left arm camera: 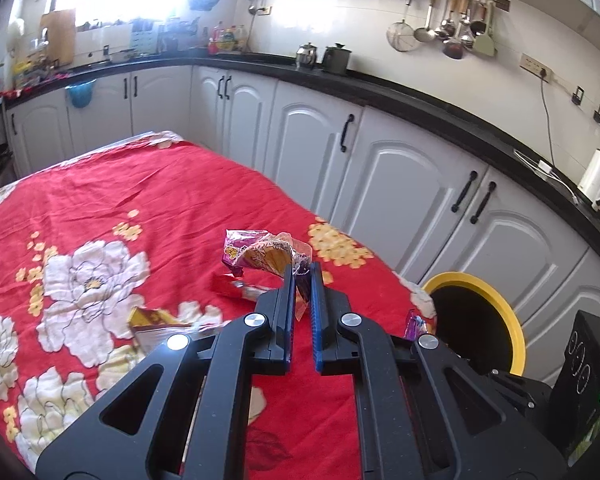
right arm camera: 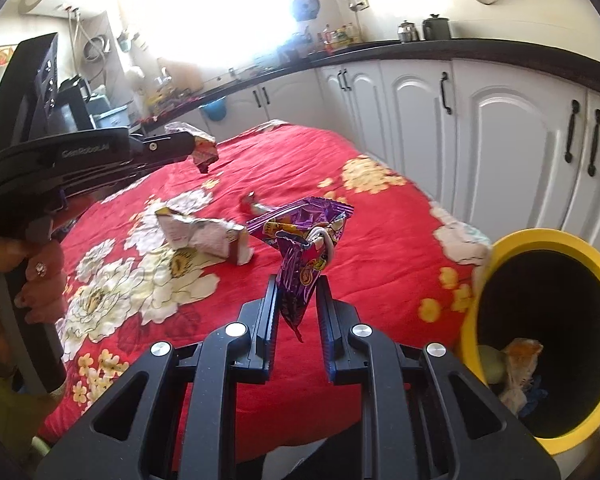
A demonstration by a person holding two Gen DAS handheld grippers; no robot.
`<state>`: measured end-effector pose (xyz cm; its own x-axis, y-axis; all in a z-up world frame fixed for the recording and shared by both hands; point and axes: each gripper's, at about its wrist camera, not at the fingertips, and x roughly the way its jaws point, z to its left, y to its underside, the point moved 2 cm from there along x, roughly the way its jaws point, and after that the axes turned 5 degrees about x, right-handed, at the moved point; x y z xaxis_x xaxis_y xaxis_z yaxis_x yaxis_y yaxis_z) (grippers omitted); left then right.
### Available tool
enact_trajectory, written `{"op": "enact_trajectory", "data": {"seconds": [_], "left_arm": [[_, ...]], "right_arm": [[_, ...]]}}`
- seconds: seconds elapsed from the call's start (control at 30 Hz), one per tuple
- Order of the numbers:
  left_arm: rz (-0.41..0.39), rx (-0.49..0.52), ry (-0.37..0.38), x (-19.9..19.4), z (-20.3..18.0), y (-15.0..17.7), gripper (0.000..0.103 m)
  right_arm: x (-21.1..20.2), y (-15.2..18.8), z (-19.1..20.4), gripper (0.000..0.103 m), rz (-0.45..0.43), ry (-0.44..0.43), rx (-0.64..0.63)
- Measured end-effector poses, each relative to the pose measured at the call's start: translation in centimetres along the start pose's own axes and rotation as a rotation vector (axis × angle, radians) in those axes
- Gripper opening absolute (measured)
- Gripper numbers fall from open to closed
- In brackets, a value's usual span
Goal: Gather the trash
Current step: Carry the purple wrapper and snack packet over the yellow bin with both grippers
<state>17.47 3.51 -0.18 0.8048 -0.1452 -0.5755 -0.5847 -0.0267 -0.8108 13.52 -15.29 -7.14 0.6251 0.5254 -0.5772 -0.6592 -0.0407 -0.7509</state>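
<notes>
My left gripper (left arm camera: pixel 301 270) is shut on a crumpled yellow-and-purple snack wrapper (left arm camera: pixel 260 254) and holds it above the red floral tablecloth (left arm camera: pixel 160 192); the same gripper and wrapper (right arm camera: pixel 204 148) show at the left of the right wrist view. My right gripper (right arm camera: pixel 299 284) is shut on a purple snack wrapper (right arm camera: pixel 304 248), lifted above the cloth beside the yellow-rimmed trash bin (right arm camera: pixel 540 344). A torn white-and-yellow carton (right arm camera: pixel 204 236) and a small red wrapper (right arm camera: pixel 250 202) lie on the cloth. The bin (left arm camera: pixel 480 316) also shows at the right of the left wrist view.
The bin holds some trash (right arm camera: pixel 516 372). White cabinets (left arm camera: pixel 380 168) under a black counter (left arm camera: pixel 440 100) run behind and right of the table. A white kettle (left arm camera: pixel 598 178) and metal pots (left arm camera: pixel 324 58) stand on the counter.
</notes>
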Motion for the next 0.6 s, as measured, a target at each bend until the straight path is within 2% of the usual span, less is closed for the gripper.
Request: {"op": "enact_trajectory", "data": {"seconds": [0.6], "left_arm": [[-0.025, 0.072, 0.082, 0.9, -6.6, -0.9, 0.003]], "right_arm": [[-3.9, -1.2, -5.9, 0.018, -0.080, 0.076, 0.089]]}}
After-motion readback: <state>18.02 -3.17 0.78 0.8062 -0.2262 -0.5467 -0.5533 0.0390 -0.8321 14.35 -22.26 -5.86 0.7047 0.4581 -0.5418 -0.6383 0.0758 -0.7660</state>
